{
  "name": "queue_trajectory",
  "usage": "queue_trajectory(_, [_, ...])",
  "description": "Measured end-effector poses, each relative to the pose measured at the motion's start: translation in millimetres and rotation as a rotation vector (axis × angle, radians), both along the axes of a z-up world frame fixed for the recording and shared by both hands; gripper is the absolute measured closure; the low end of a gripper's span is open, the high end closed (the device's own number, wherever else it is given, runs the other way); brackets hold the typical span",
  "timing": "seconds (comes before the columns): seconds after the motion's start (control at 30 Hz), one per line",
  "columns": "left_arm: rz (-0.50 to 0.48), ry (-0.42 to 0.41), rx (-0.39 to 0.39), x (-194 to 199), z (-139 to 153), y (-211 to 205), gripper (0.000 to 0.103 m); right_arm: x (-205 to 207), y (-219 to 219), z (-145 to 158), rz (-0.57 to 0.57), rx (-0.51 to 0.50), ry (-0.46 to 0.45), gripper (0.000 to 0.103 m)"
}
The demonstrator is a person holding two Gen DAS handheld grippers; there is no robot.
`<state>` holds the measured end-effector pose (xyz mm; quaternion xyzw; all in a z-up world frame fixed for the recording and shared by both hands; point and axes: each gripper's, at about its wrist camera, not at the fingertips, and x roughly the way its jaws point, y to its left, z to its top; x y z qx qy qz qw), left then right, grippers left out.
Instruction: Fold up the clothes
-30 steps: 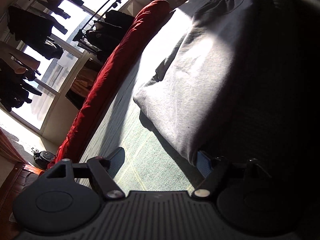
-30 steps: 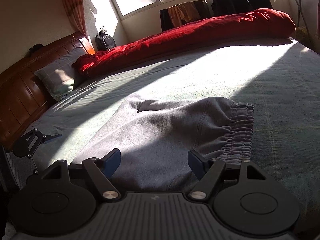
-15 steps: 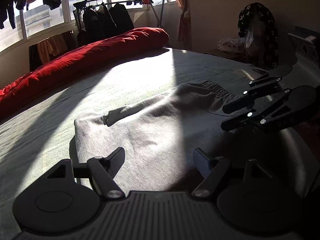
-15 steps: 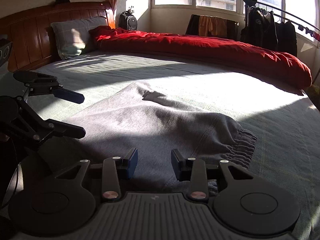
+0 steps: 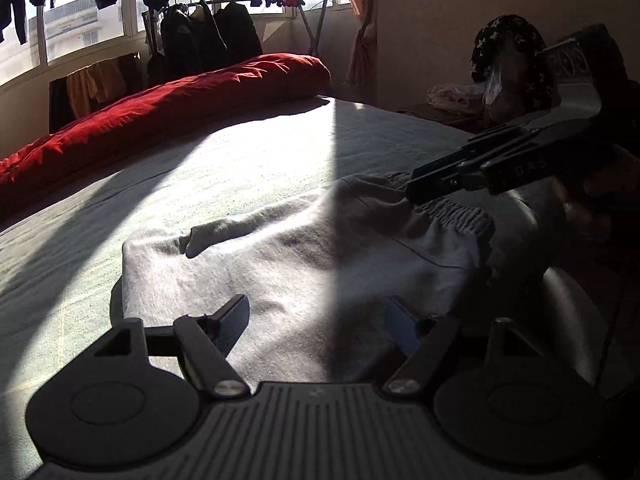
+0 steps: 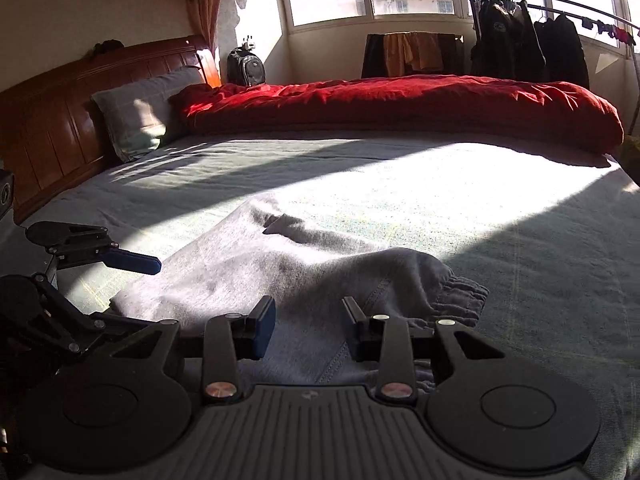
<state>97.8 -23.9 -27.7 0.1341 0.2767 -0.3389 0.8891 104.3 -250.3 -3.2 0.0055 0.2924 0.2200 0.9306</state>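
Left wrist view: grey trousers (image 5: 288, 264) lie doubled over on the bed (image 5: 240, 168), waistband toward its near edge; left gripper (image 5: 316, 320) jaws apart above the cloth.
Right wrist view: right gripper (image 6: 308, 320) jaws apart over the waistband, clamping nothing.
Progress: one fold lies in; whether further folds remain is unsettled.

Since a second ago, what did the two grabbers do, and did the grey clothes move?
The left gripper swung round from a tilted view to level, facing the grey garment. The right gripper narrowed its jaws and moved toward the elastic waistband, lifting that end a little; a firm grip can't be seen. The left gripper's jaws stayed open. The rest of the garment, the red duvet and the bed stayed put.
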Motion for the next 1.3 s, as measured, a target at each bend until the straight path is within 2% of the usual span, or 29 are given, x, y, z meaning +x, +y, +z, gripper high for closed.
queue_trajectory(0.07, [-0.055,-0.020,-0.007,1,1,-18,0.027,26,-6,12,-0.011,0.000,-0.016,0.064])
queue_trajectory(0.17, [-0.131,-0.023,-0.008,5,-7,-47,0.027,67,-15,12,-0.003,0.049,0.032,0.064])
queue_trajectory(0.23, [-0.175,0.010,-0.005,9,-17,-60,0.027,89,-19,3,0.012,0.074,0.080,0.064])
queue_trajectory(0.33, [-0.229,0.092,0.029,9,-38,-72,0.027,106,-23,-25,0.027,0.049,0.169,0.064])
queue_trajectory(0.47, [-0.259,0.099,0.068,-3,-51,-69,0.027,90,-38,-52,0.085,0.022,0.235,0.067])
queue_trajectory(0.57, [-0.294,0.086,0.089,-8,-41,-64,0.026,78,-46,-42,0.115,0.027,0.234,0.066])
queue_trajectory(0.67, [-0.308,0.075,0.034,-5,-26,-57,0.025,75,-48,-26,0.119,0.031,0.211,0.065])
queue_trajectory(0.77, [-0.284,0.067,-0.004,1,-21,-54,0.023,74,-42,-19,0.170,0.088,0.208,0.064])
queue_trajectory(0.87, [-0.273,0.137,0.022,5,-38,-57,0.023,71,-31,-33,0.179,0.038,0.244,0.064])
queue_trajectory(0.97, [-0.269,0.109,0.027,-1,-34,-54,0.023,68,-24,-45,0.188,-0.001,0.276,0.064])
queue_trajectory(1.03, [-0.266,0.090,0.031,-5,-31,-51,0.023,63,-34,-43,0.191,0.037,0.279,0.064])
queue_trajectory(1.2, [-0.250,0.057,0.035,-7,-28,-52,0.023,67,-64,-21,0.133,0.101,0.187,0.056])
queue_trajectory(1.3, [-0.246,0.100,0.034,-2,-38,-55,0.023,81,-87,-26,0.063,0.144,0.166,0.056])
